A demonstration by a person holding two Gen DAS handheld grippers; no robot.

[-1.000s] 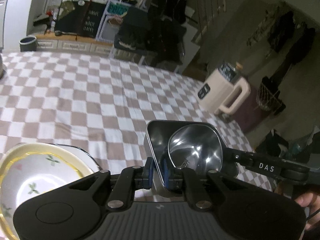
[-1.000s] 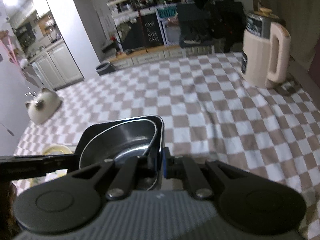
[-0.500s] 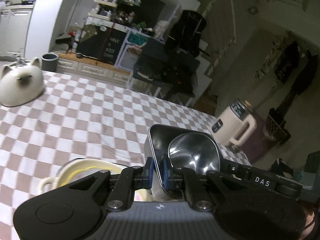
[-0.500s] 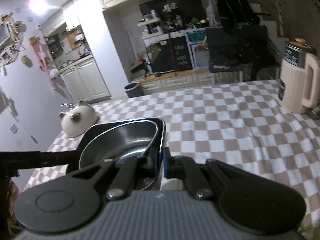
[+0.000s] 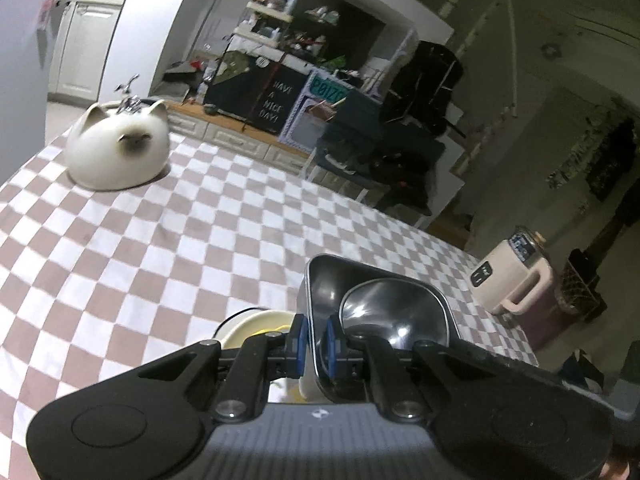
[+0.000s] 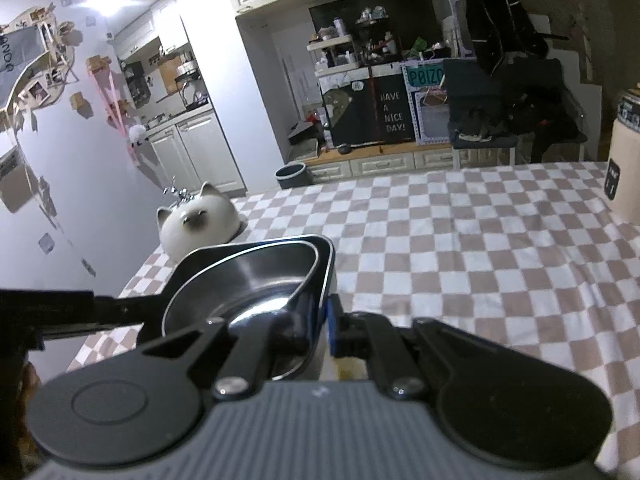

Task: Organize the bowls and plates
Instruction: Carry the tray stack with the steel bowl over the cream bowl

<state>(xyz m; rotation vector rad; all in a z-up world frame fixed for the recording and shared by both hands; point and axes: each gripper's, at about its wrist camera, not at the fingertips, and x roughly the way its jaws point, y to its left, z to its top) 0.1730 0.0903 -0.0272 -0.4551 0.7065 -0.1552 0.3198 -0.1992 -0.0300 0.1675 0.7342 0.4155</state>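
1. Two grippers hold one stack of metal dishes between them, above the checked tablecloth (image 5: 168,240).
2. Left gripper (image 5: 314,340): its blue pads are pinched on the near left wall of the square steel tray (image 5: 324,280), one pad outside the wall and one inside.
3. Inside that tray, just right of the left jaws, sits the rounded steel bowl (image 5: 394,306), tilted with the tray.
4. Right gripper (image 6: 320,322): its jaws are pressed on the right edge of the same stack, the left finger inside the bowl and the blue-padded right finger outside the tray wall.
5. From the right wrist view the bowl and tray spread out to the left of the jaws, and the dark body of the other gripper reaches in at their far left.
6. Just left of and below the left jaws, a cream plate with a yellow rim (image 5: 256,322) lies on the cloth, partly hidden by the fingers.
7. Well ahead of the jaws and to the left stands a white cat-shaped container (image 5: 118,148).
8. Ahead to the right of the jaws, near the table's edge, stands a cream jug with a handle (image 5: 514,280).
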